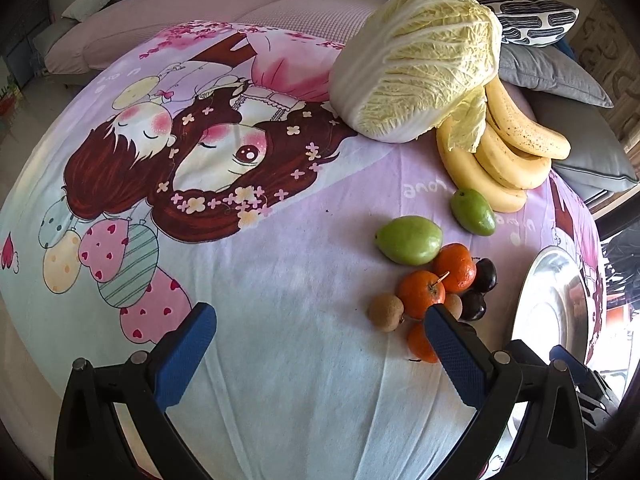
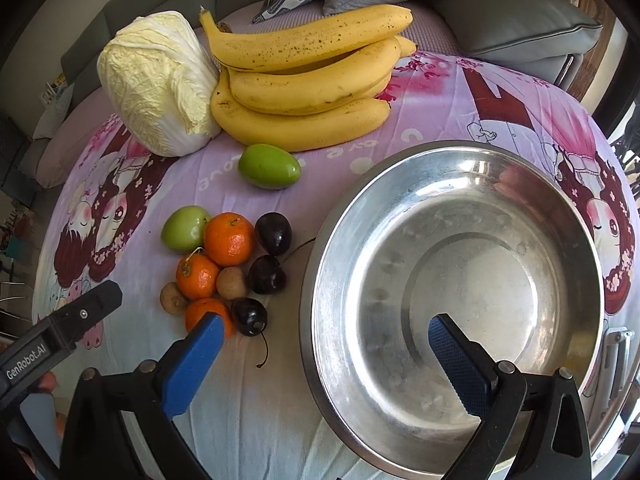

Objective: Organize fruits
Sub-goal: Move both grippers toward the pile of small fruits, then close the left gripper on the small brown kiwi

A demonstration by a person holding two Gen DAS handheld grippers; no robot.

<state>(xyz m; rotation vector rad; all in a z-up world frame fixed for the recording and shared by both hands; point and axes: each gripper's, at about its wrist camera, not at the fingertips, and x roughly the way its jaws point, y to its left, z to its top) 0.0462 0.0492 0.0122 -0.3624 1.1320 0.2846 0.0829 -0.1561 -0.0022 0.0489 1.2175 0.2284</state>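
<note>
While no fruit has yet reached the steel bowl, which stands bare on the printed cloth, the small-fruit cluster lies loose just left of its rim: three oranges, dark cherries, brown longans and a green fruit, touching one another. A second green fruit sits apart, nearer the bananas and the cabbage at the far side. Right gripper: jaws spread wide, holding nothing, right finger over the bowl's interior, left finger just beside the nearest orange. Left gripper: likewise wide open and empty, with the cluster ahead and to its right, its right finger overlapping that orange. Judgement: the right gripper is the better placed, needing only a short leftward shift before closing; both are pitched downward over the cloth.
</note>
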